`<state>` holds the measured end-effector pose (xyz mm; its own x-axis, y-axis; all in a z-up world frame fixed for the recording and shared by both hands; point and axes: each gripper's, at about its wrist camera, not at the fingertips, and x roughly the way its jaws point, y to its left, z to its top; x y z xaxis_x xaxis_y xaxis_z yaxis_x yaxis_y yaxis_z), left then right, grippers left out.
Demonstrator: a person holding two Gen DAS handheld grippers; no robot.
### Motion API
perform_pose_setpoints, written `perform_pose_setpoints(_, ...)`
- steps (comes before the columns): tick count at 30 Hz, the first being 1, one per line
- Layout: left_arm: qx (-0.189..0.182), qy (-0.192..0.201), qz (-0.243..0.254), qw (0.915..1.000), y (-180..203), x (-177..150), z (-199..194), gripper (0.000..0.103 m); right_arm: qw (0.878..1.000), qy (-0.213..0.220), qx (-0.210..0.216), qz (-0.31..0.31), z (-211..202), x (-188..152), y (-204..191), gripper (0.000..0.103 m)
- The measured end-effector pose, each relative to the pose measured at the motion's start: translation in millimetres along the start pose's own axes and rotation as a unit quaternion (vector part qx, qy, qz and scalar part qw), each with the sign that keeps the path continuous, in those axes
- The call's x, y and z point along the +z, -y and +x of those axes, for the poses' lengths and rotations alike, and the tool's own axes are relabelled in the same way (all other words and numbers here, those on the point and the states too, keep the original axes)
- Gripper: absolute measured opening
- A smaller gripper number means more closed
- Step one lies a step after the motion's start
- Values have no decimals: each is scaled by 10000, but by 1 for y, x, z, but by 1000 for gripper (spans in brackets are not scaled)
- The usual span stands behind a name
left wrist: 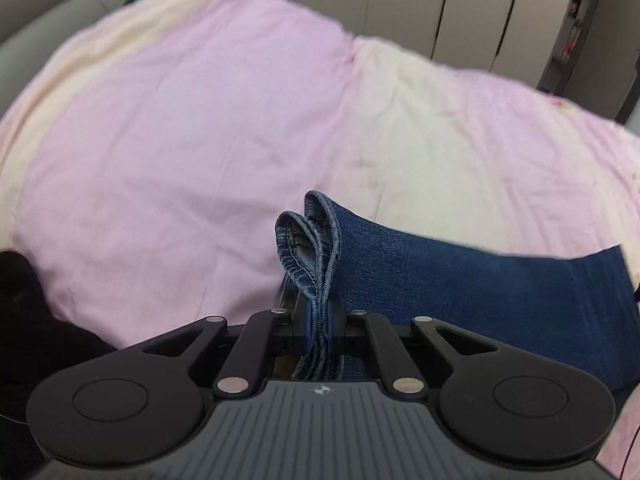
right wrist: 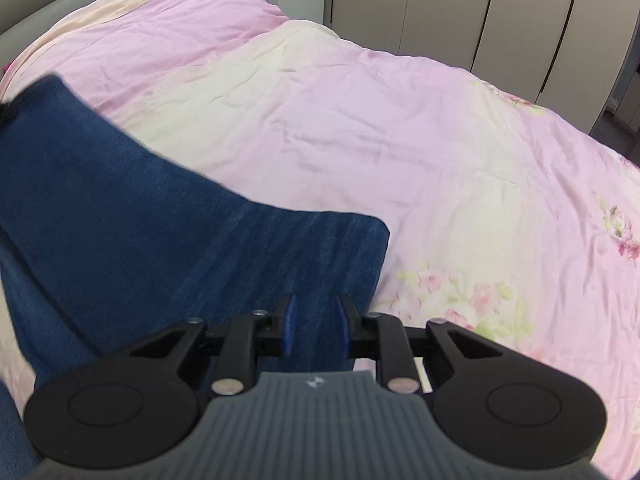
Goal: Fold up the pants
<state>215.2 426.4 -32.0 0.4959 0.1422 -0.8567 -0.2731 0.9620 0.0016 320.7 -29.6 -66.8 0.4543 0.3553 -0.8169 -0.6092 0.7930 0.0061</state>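
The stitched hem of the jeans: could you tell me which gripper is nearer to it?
Left. The left gripper is shut on the hem; the right gripper is open over plain denim.

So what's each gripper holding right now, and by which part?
The left gripper is shut on the jeans, pinching bunched stitched hems. The right gripper is open over the denim, gripping nothing.
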Motion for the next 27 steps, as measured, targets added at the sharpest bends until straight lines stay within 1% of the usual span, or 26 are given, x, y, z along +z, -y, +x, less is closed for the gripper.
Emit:
perform_pose_setpoints(1,95,-76,-47,9999,-3,-4,12,7,9999,-23,49,114,8,4,2,14)
perform_pose_setpoints(4,-1,-268,-448,9986,-18,-15,38,7,9997,-32,-117,203,36,15,6,11)
perform_pose_setpoints(5,-38,-312,-489,9983,-21,-18,44,7,9995,-65,-209,213,44,18,8,6)
perform_pose_setpoints(7,-52,-372,-411,9984,-22,-23,53,8,9983,-216,-432,311,63,23,16,0)
perform_pose_setpoints(9,-60,-438,-339,9984,-20,-26,62,8,9973,-380,-455,429,79,24,26,0)
perform_pose_setpoints(12,-109,-504,-415,9978,-22,-26,70,8,9960,-556,-351,610,96,23,34,0)
perform_pose_setpoints(14,-132,-522,-445,9976,-23,-26,68,9,9948,-615,-371,722,101,22,35,0)
perform_pose_setpoints(15,-138,-511,-458,9975,-24,-26,66,9,9945,-626,-412,727,101,23,33,0)
perform_pose_setpoints(17,-41,-430,-465,9980,-26,-26,56,22,9947,-619,-490,654,95,25,28,0)
perform_pose_setpoints(18,10,-353,-463,9983,-27,-26,49,24,9952,-583,-492,608,88,25,25,0)
perform_pose_setpoints(20,-32,-203,-481,9986,-31,-29,33,28,9965,-478,-455,514,71,24,20,3)
perform_pose_setpoints(22,-98,-83,-509,9986,-35,-32,14,31,9978,-366,-368,406,49,18,13,5)
perform_pose_setpoints(25,-84,101,-443,9989,-34,-40,-12,31,9989,-307,-216,271,19,1,3,11)
perform_pose_setpoints(27,-225,235,-393,9987,-29,-46,-27,31,9992,-293,-169,190,3,-13,-4,11)
